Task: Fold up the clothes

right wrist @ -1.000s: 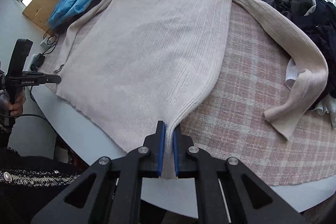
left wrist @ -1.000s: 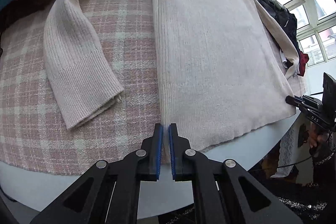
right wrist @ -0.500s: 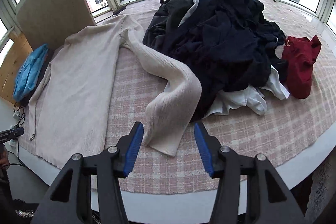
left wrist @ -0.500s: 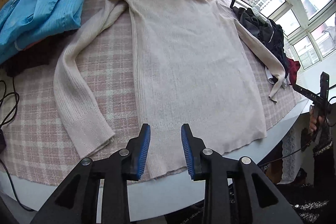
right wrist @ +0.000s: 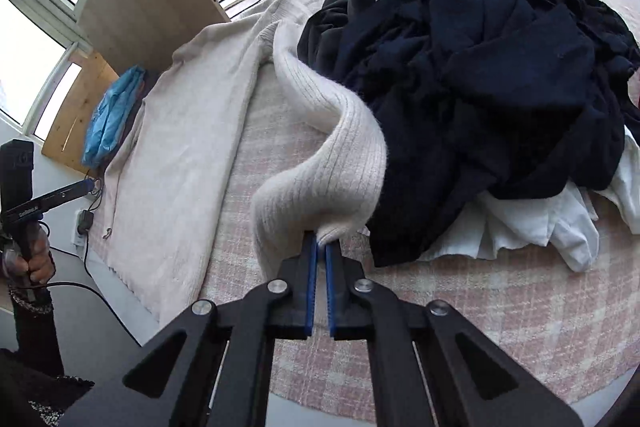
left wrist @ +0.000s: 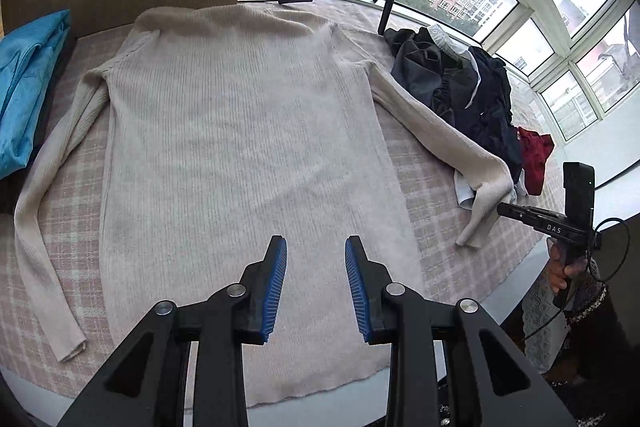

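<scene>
Sweater [left wrist: 240,147], cream and ribbed, lies spread flat on the checked surface [left wrist: 48,235] in the left wrist view, neck toward the windows, hem toward the near edge. A second ago the left tool [left wrist: 316,283] was pinched on that hem; now it hangs above the lower body panel with its blue pads apart and nothing between them, so the smoothing of the hem looks finished. One sleeve runs down the left side, flat and untouched. At the right edge of this view the other tool appears small, its tip at the cuff of the far sleeve [left wrist: 476,211], beside a dark clothes pile [left wrist: 472,95] and a red garment [left wrist: 534,157].

From the right wrist view, the right tool [right wrist: 320,251] has left the hem corner it held a second ago; half a second back it stood wide in front of the cuff, and now it is clenched on the cuff of that sleeve [right wrist: 320,171], which humps up just ahead of the pads and leans against the dark pile. The body panel lies flat to the left. I judge the sleeve fold is starting: this sleeve would next be carried across the body.
</scene>
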A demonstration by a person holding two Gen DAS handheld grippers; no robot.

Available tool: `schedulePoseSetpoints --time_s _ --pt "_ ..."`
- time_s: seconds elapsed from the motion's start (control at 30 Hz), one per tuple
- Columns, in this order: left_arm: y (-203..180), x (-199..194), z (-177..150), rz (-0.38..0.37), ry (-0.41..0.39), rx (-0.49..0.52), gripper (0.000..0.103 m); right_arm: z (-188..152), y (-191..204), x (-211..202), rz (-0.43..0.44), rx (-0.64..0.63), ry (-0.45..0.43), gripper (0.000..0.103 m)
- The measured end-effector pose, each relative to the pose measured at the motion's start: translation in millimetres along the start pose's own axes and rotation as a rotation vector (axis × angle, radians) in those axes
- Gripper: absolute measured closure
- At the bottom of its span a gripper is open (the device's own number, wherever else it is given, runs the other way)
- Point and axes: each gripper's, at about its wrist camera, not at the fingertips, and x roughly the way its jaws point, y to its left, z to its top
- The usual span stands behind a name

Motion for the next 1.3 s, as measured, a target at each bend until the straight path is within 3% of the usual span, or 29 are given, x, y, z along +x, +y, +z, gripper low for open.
schedulePoseSetpoints --time_s 0.1,0.23,0.3,0.4,0.53,0.63,0.77,0.9,1.0,1.1,1.13,1.2,1.23,1.27,1.3 --pt "-29.7 16.1 5.1 -0.038 0.015 0.015 0.074 24.8 1.5 -58.3 -0.011 -0.093 -0.071 0.099" --pt "-85.2 41.1 7.2 -0.112 0.049 0.083 0.071 51.8 -3.7 -106.9 0.055 -0.112 -0.109 0.099" --pt "-115.2 52.9 6.6 -0.150 0.068 0.122 0.070 56.9 -2.2 -108.8 0.047 -0.133 -0.090 0.099" --pt "-164.4 60.7 7.2 -0.212 0.068 0.205 0.070 55.1 -14.3 -91.9 0.137 -0.051 -0.003 0.099" --pt "-213.4 67.4 6.7 -0.299 0.043 0.310 0.048 43.8 -16.7 -49.5 0.250 0.004 0.098 0.099" --pt "-222.2 83.8 4.0 -0.270 0.068 0.314 0.048 34.0 -12.7 -15.8 0.304 0.025 0.226 0.097" --pt "-220.5 119.8 -1.8 -0.225 0.124 0.296 0.048 32.1 -10.8 -8.1 0.305 -0.012 0.261 0.096" --pt "-223.9 156.6 -14.4 -0.163 0.211 0.301 0.050 63.3 -8.2 -15.0 0.193 -0.098 0.198 0.096" --pt "-230.0 169.2 -25.1 -0.134 0.222 0.322 0.050 108.1 3.4 1.8 0.135 -0.202 0.134 0.083" --pt "-237.1 176.3 -31.8 -0.097 0.196 0.355 0.050 155.9 19.4 32.7 0.062 -0.303 0.081 0.081" --pt "-237.4 176.2 -32.3 -0.090 0.190 0.357 0.052 171.9 24.6 50.5 0.044 -0.323 0.083 0.081" --pt "-237.0 176.3 -33.1 -0.075 0.185 0.356 0.072 197.2 30.7 90.7 0.006 -0.344 0.102 0.081" --pt "-236.7 176.4 -33.5 -0.067 0.183 0.355 0.092 209.7 33.6 111.0 -0.014 -0.354 0.112 0.081" --pt "-231.1 173.9 -32.8 -0.094 0.192 0.319 0.103 217.8 37.1 132.1 -0.040 -0.365 0.134 0.081" --pt "-224.1 170.7 -31.8 -0.129 0.204 0.274 0.103 223.1 39.7 150.8 -0.060 -0.378 0.162 0.081"
